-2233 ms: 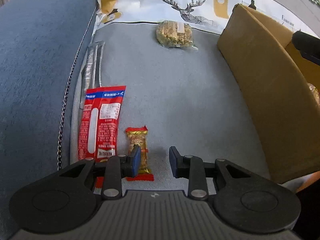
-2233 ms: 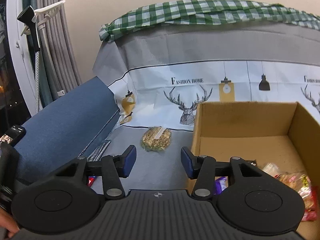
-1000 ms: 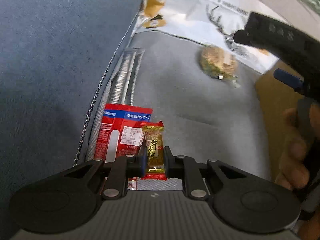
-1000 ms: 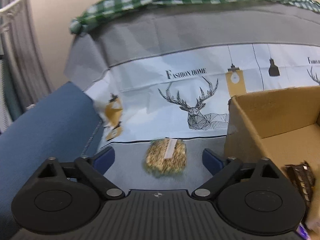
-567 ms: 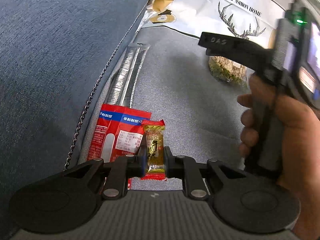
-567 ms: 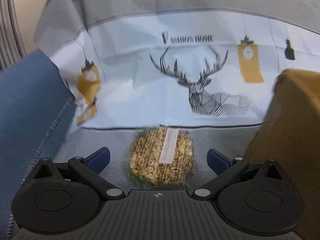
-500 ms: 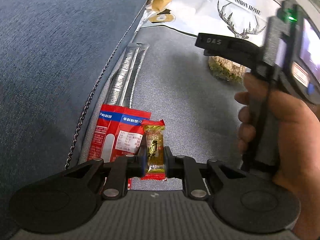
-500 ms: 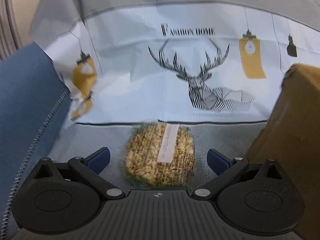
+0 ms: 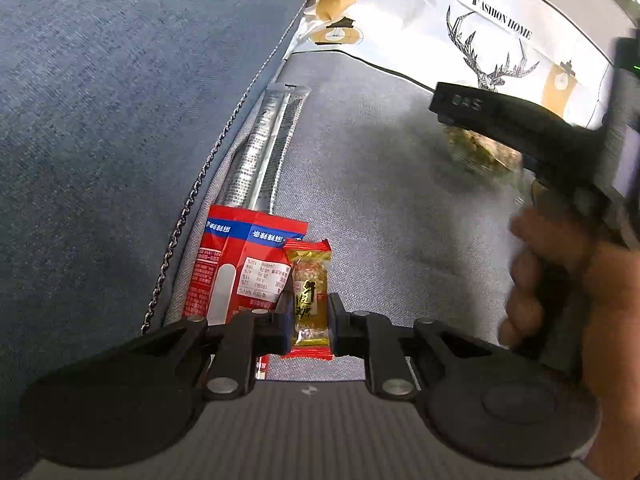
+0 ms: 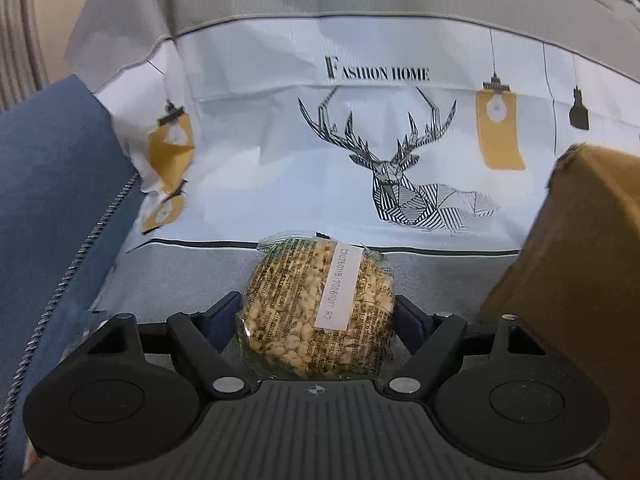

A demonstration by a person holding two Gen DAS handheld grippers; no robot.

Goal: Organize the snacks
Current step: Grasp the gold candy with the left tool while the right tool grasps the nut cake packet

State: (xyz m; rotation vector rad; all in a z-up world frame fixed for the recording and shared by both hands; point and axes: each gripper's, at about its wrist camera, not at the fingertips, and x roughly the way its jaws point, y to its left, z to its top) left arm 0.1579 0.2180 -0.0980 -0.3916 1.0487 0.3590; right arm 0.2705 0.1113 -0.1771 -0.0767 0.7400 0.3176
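Where the left gripper (image 9: pixel 310 316) sits low over the grey seat cushion (image 9: pixel 372 184), its fingers are clamped on a small gold candy bar (image 9: pixel 310 300) with red ends, the pads pressing both long sides of the wrapper. Just left of it, partly under the left finger, lies a red snack pack (image 9: pixel 236 268), and beyond that a long silver stick packet (image 9: pixel 266 148) runs along the cushion seam against the blue armrest (image 9: pixel 120 100). The right gripper (image 10: pixel 318 314) is level and close to the cushion, jaws closed in on a round puffed-grain cake (image 10: pixel 318 308) in clear wrap with a white date label; the blue pads touch or nearly touch its sides, and whether they actually press it cannot be told. The left wrist view alone shows the person's right hand (image 9: pixel 560 288) wrapped round the black handle of the right tool, blurred, with the grain cake half hidden beneath the tool body. The right wrist view alone shows the cake whole, the deer-print cloth (image 10: pixel 360 140) reading "Fashion Home" draped behind it, and a corner of the cardboard box (image 10: pixel 580 260) standing at the right, near the cake but apart from it.
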